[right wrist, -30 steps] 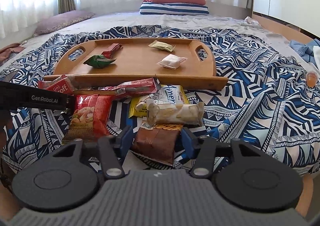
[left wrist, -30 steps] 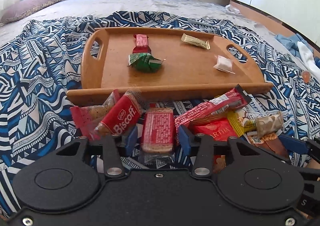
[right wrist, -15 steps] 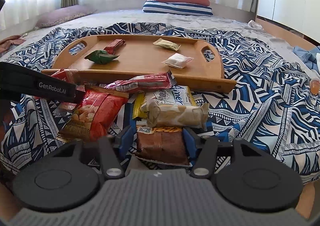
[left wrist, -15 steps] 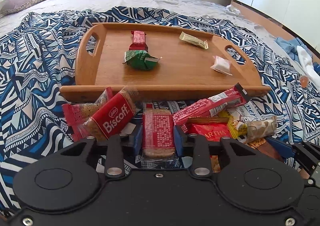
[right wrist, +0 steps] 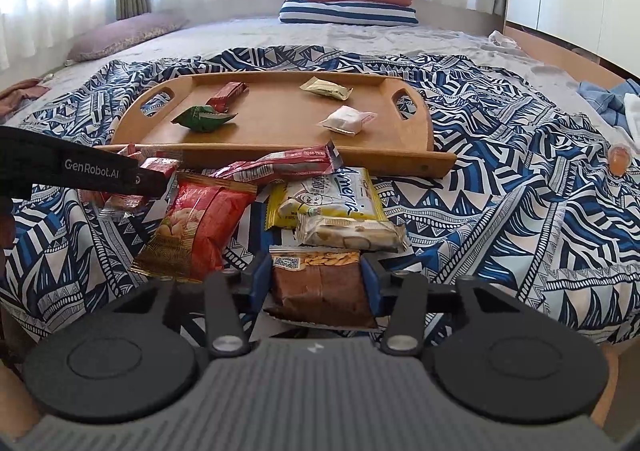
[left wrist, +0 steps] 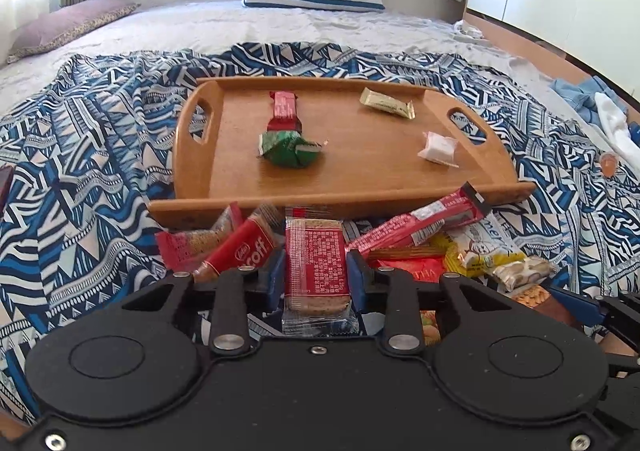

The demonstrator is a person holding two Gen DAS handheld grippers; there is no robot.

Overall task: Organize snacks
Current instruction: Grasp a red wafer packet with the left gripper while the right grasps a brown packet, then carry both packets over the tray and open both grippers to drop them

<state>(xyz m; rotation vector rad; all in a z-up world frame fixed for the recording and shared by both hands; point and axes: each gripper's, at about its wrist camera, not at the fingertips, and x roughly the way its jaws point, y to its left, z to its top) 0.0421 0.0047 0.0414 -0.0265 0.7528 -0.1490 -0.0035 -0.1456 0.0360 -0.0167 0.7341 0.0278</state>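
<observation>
Four snacks already lie on my tray (left wrist: 360, 167); the pile (right wrist: 320, 203) on the bed before it remains. My left claw (left wrist: 316, 271) grips a red biscuit pack (left wrist: 315, 259); my right claw (right wrist: 318, 279) has just closed around a brown cake pack (right wrist: 320, 287).

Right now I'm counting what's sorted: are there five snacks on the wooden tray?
No, the tray holds four: a red bar, green packet, gold packet and white packet.

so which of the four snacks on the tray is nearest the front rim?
The white packet, on the wooden tray's right side by the handle cutout. The green packet lies a little further back; the red bar and cream packet lie toward the back rim.
</observation>
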